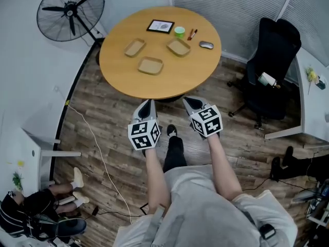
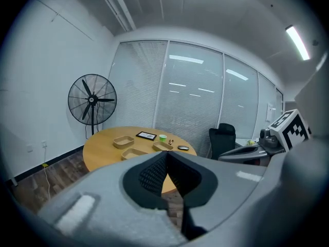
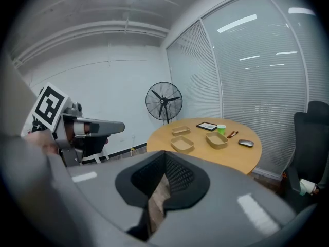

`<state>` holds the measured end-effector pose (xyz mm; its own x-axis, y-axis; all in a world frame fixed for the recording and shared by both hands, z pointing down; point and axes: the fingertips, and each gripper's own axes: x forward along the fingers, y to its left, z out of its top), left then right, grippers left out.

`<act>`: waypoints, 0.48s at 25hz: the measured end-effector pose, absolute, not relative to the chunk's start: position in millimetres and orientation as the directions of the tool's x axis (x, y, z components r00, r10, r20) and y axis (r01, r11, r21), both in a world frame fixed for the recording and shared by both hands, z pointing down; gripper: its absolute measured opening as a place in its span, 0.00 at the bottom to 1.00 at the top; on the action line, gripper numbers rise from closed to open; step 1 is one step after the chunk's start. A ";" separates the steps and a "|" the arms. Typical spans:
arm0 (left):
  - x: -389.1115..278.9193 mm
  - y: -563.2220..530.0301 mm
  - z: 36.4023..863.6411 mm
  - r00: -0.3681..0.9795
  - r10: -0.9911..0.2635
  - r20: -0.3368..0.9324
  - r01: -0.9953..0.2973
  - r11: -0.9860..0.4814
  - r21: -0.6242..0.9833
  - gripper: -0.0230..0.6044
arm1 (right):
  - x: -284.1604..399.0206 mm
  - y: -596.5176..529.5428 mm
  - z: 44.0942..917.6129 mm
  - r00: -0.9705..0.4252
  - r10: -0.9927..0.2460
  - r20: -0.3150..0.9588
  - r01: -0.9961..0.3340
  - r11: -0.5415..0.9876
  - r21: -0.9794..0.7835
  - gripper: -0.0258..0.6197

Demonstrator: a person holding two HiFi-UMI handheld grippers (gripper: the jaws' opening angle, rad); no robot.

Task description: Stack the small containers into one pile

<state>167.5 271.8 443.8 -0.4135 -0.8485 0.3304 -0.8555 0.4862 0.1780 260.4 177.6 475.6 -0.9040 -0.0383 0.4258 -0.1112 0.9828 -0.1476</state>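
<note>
On the table [image 1: 118, 71], separate containers [image 1: 150, 66]; left tool [image 1: 149, 103], right tool [image 1: 186, 101] pinched empty.

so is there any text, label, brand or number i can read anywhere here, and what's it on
No readable text in any view.
The marker cubes on the left gripper and right gripper: black-and-white square patterns only, no letters or digits.
The framed picture on the table: any print is too small to read.
</note>
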 end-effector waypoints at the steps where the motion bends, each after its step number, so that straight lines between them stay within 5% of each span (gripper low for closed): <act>1: 156.7 262.6 446.8 -0.406 -0.849 0.338 -0.857 0.482 0.180 0.04 | 249.3 169.4 477.1 -0.900 -0.038 0.433 -0.112 0.983 -0.146 0.04; 12: 18.5 200.5 468.6 -0.400 -0.820 0.409 -0.841 0.506 0.192 0.04 | 117.1 96.9 492.5 -0.883 -0.050 0.466 -0.154 0.970 -0.189 0.04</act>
<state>18.5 200.5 468.6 -0.4003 -0.8199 0.4094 -0.8408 0.5062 0.1917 117.1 96.9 492.5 -0.8835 -0.0500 0.4658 -0.1545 0.9698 -0.1889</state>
